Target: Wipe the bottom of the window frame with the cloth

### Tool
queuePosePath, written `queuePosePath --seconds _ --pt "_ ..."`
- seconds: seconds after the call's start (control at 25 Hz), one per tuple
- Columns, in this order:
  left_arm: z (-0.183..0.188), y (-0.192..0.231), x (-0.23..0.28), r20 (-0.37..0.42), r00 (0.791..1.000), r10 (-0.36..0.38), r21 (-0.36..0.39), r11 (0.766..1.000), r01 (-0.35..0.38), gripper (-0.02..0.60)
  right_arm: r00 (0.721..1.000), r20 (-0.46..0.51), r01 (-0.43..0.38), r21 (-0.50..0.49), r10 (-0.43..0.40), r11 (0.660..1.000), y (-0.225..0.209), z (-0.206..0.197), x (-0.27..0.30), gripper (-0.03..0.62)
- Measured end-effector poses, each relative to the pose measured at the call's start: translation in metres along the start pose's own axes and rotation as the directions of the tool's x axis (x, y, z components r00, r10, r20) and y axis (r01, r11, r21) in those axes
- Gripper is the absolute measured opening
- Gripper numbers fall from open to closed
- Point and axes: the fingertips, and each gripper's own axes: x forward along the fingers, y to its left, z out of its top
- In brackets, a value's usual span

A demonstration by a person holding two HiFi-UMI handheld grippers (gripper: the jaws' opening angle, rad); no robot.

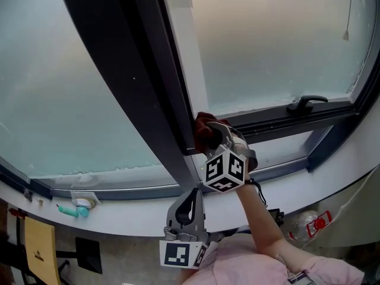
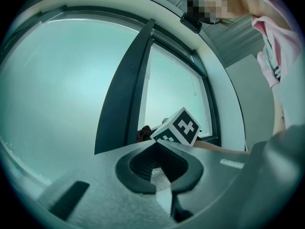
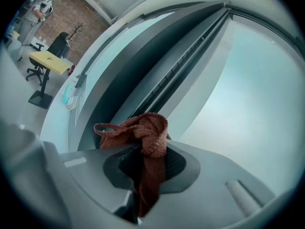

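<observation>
Gripping the cloth [image 1: 203, 128], the right gripper [image 1: 212, 135] sits beside the dark mullion [image 1: 136, 82]; left gripper [image 1: 191, 196] jaws together.

Right gripper [image 1: 217, 140] is up at the window, dark red cloth [image 1: 203, 128] at its tip, touching the dark vertical frame post [image 1: 142, 94] just above the bottom rail [image 1: 279, 123]. Left gripper [image 1: 191, 199] sits low over the white sill [image 1: 136, 215]. Black window handle [image 1: 306, 104] is at right. Teal object [image 1: 74, 210] lies on the sill at left.
</observation>
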Motion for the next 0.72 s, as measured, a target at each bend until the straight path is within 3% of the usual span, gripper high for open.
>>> queuePosePath --seconds 0.72 --pt "-0.004 -0.012 0.012 -0.003 1.0 -0.021 -0.011 1.0 0.021 -0.005 1.0 -0.019 0.024 0.134 -0.021 0.991 -0.013 -0.017 -0.012 0.06"
